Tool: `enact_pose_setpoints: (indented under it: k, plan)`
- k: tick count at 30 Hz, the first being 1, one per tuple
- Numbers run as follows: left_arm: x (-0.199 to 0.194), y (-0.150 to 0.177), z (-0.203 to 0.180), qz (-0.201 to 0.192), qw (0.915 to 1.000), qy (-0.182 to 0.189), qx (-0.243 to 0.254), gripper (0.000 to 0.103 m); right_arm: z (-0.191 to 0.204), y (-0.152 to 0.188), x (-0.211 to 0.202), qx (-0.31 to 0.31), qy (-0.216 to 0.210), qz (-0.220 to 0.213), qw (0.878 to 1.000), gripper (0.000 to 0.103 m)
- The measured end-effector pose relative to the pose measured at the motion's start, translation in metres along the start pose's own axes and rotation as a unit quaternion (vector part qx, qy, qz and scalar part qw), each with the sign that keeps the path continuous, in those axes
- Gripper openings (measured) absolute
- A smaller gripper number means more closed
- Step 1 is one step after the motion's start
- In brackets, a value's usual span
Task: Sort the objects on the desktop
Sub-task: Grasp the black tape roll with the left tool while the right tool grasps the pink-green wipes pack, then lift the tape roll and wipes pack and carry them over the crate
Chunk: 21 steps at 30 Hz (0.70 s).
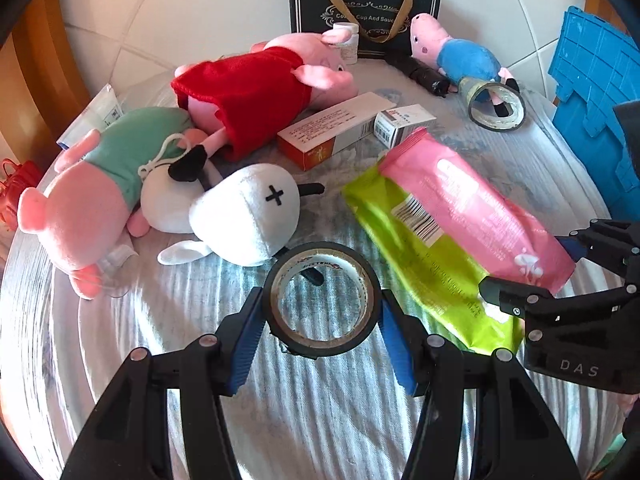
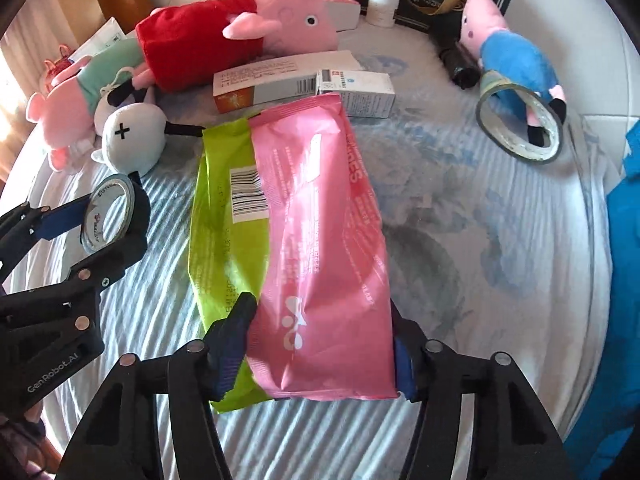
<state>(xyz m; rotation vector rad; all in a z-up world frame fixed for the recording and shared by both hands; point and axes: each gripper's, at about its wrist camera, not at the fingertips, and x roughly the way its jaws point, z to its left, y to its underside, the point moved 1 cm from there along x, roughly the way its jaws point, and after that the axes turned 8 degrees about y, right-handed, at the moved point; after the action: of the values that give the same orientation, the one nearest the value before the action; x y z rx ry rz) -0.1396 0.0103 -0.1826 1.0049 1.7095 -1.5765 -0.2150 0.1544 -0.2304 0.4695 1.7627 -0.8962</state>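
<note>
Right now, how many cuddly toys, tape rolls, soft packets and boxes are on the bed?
Cuddly toys: 4 (red-dress pig, green-dress pig, blue-shirt pig, white plush)
Tape rolls: 2 (black roll between the left fingers, far roll)
Soft packets: 2 (pink, green)
Cardboard boxes: 2 (long orange-ended, small white)
Total: 10

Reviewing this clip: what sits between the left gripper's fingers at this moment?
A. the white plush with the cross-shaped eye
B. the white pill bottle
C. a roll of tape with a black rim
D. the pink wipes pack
C. In the left wrist view the left gripper has its blue-padded fingers pressed against both sides of the black-rimmed tape roll; the pink wipes pack is in the right gripper.
</note>
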Motion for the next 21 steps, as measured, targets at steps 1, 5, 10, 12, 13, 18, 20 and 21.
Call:
enact_pose_setpoints:
  k: [1,5,10,12,13,18,20,21]
  plan:
    - [-0.006,0.000,-0.003,-0.007,1.0000,0.000,0.004,0.055,-0.001,0.003,-0.004,0.004,-0.002,-0.006,1.000,0.044]
    - [-0.037,-0.002,-0.014,-0.041,0.9990,0.001,0.017,0.055,-0.004,0.014,-0.031,0.012,0.005,-0.043,0.999,0.039]
    - [-0.069,0.003,-0.025,-0.073,0.9970,0.002,0.025,0.055,-0.008,0.022,-0.082,0.021,0.025,-0.086,0.996,0.038]
    - [-0.085,0.002,-0.032,-0.087,0.9957,0.001,0.033,0.055,-0.007,0.028,-0.107,0.025,0.037,-0.114,0.992,0.038]
    - [-0.093,0.001,-0.035,-0.096,0.9947,0.002,0.036,0.055,-0.007,0.031,-0.122,0.026,0.046,-0.128,0.990,0.039]
    - [-0.139,-0.010,-0.061,-0.151,0.9869,0.006,0.058,0.055,-0.013,0.045,-0.191,0.045,0.080,-0.189,0.978,0.039]
    - [-0.155,-0.017,-0.075,-0.172,0.9826,0.009,0.071,0.055,-0.020,0.049,-0.217,0.058,0.093,-0.213,0.971,0.039]
    - [-0.164,-0.021,-0.082,-0.182,0.9802,0.012,0.076,0.055,-0.025,0.051,-0.230,0.064,0.100,-0.226,0.967,0.039]
